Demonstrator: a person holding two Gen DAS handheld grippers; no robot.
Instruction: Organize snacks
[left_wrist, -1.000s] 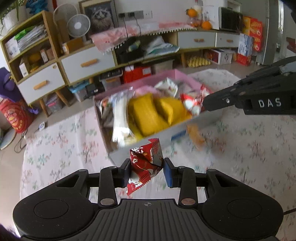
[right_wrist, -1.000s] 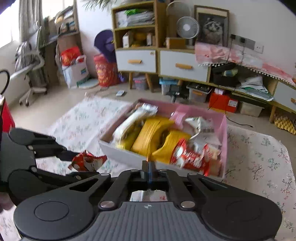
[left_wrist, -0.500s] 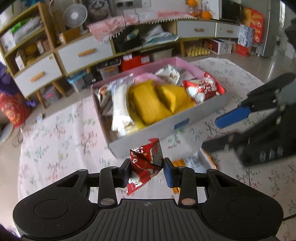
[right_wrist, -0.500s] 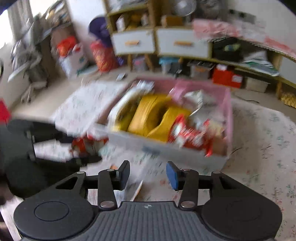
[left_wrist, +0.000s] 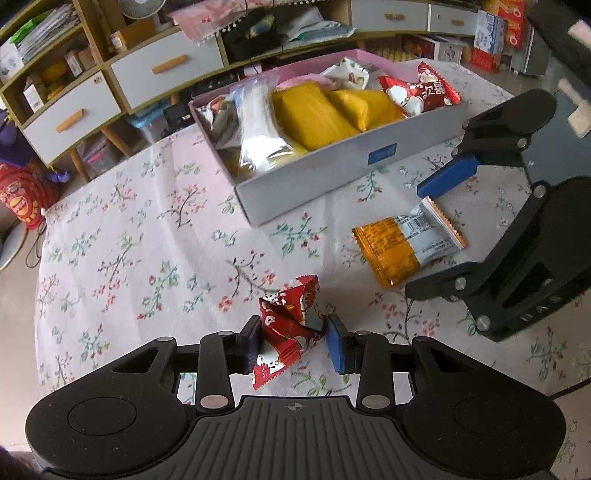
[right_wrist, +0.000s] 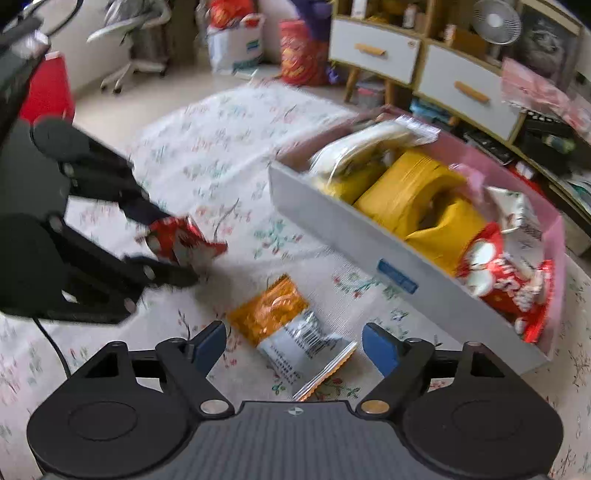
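Note:
My left gripper (left_wrist: 293, 338) is shut on a small red snack packet (left_wrist: 290, 325), held just above the floral tablecloth; the packet (right_wrist: 181, 240) also shows in the right wrist view. An orange and silver snack packet (left_wrist: 406, 243) lies flat on the cloth in front of the box. My right gripper (right_wrist: 295, 345) hovers over that orange packet (right_wrist: 288, 325), its jaws opening, one on each side of the packet and not pressing on it. The grey and pink box (left_wrist: 317, 173) holds yellow bags, a clear bag and a red packet.
The floral tablecloth (left_wrist: 129, 258) covers the table. Behind it stand drawer cabinets (left_wrist: 74, 114) and shelves with clutter. A white office chair (right_wrist: 129, 55) and red bags (right_wrist: 299, 51) are on the floor to the left in the right wrist view.
The right gripper went from shut to open and dropped from over the box toward the cloth. The orange packet now lies on the cloth. The left gripper sank lower with the red packet.

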